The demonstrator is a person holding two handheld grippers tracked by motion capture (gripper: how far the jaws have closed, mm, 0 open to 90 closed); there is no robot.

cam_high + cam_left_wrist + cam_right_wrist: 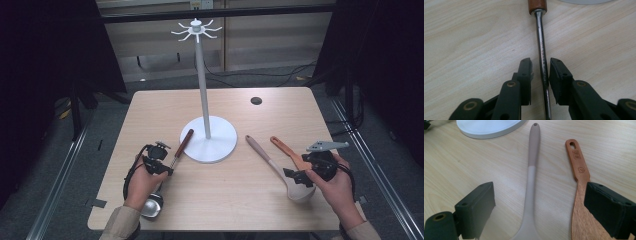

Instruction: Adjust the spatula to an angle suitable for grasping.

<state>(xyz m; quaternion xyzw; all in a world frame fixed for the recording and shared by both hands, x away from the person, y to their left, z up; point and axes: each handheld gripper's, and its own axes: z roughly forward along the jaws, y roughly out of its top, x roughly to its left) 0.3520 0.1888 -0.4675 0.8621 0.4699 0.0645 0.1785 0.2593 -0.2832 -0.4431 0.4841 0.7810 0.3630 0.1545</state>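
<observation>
The ladle (165, 172) lies on the desk (225, 195) left of the white stand (207, 140), its wooden-tipped handle pointing at the base and its steel bowl near our left hand (142, 182). We judge it is meant for one of the hooks atop the stand, so we take it by the shaft. Our left gripper (541, 75) has its jaws narrowly apart, straddling the shaft, the right jaw touching or nearly so. To the right lie a grey spoon (532, 182) and a wooden spatula (580, 195). Our right gripper (539, 207) holds its jaws wide apart over them, gripping nothing.
</observation>
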